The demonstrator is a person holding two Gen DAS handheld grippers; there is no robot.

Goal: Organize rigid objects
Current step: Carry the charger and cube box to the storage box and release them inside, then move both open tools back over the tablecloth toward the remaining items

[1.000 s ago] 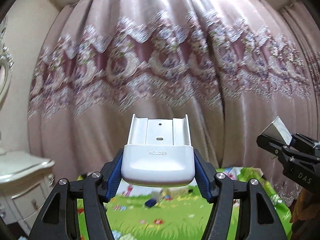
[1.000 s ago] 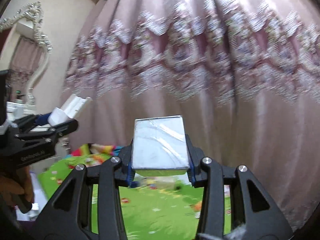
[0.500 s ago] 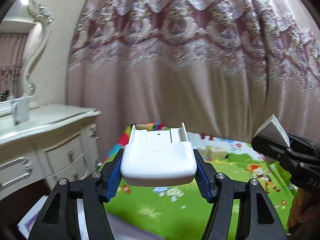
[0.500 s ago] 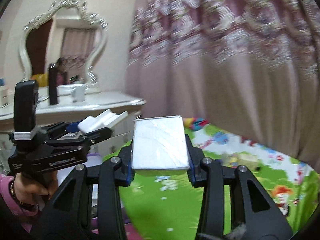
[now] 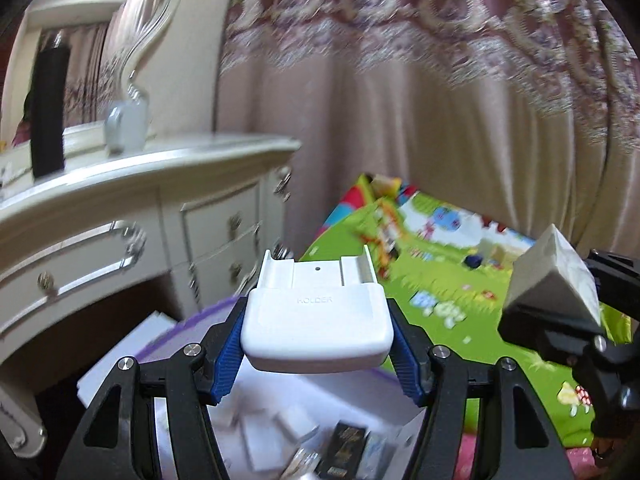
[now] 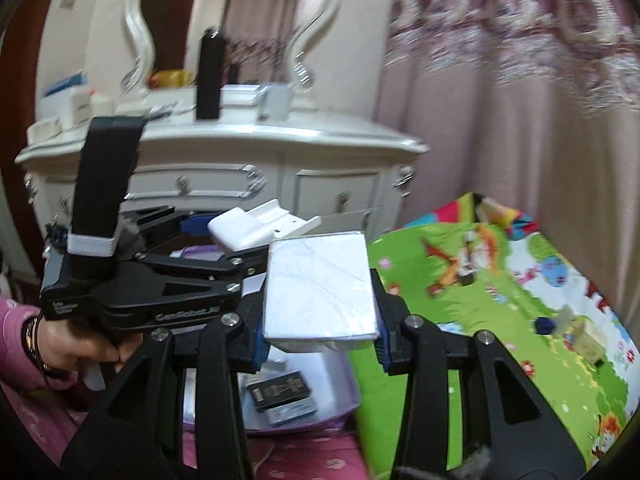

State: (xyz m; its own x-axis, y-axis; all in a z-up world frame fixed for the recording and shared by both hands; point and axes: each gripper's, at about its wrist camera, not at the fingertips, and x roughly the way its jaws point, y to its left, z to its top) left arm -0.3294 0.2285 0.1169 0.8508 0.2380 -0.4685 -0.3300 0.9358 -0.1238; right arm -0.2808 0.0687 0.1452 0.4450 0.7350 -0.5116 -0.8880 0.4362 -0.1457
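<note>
Curtain (image 5: 400,120): we see pink folds with a lace band filling the back of both wrist views, blurred.
Dresser (image 5: 120,216): a white dresser with drawers stands at the left, against the curtain's edge; we see a carved mirror (image 6: 224,20) on it, a tall black bottle (image 6: 210,76) and a grey cup (image 6: 275,102) beside that.
Mat (image 6: 500,300): we see a green cartoon play mat on the floor to the right, reaching to the curtain.
Bin (image 6: 304,388): a white bin with a purple rim sits below both tools, between dresser and mat; we see a black box (image 6: 280,390) and some pale flat packs in it, too blurred to name.
Left gripper (image 5: 316,344): we see it pinching a white holder (image 5: 316,316) by its sides with the blue pads (image 5: 228,356), above the bin; the holder's open slot faces away from the camera. In the right wrist view a hand (image 6: 76,344) with a pink sleeve grips its handle.
Right gripper (image 6: 320,332): we see it pinching a white block (image 6: 320,288) wrapped in clear film, flat face up, over the bin's right edge.
Spacing: we see the holder and the block close together side by side, apart from each other, neither touching the bin.
</note>
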